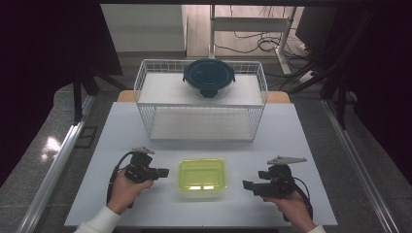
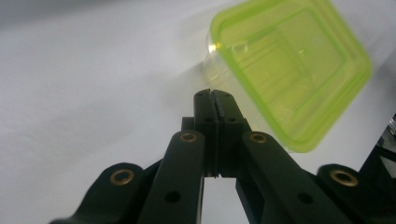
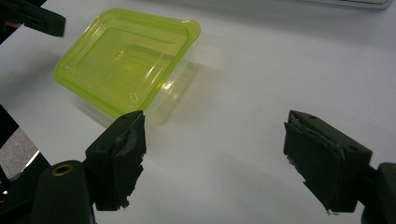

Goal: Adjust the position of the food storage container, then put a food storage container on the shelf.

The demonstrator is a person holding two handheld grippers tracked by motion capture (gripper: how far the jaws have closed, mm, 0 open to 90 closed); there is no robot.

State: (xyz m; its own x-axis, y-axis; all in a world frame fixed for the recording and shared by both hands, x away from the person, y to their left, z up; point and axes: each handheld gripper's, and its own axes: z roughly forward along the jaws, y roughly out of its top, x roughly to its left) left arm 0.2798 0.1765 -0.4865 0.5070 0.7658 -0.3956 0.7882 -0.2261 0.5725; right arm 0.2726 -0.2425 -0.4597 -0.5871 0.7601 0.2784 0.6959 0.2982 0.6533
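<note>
We flank green-lidded box [image 1: 202,177]; left gripper [image 1: 164,172] closed empty, right gripper [image 1: 246,184] wide, empty; a push could skid it.

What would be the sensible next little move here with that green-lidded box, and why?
Probably ease the right gripper forward toward the green-lidded box. Its fingers stand wide apart and empty, aimed at the box's near corner but short of it. The left gripper is closed beside the box, holding nothing, so it would need to open first.
</note>
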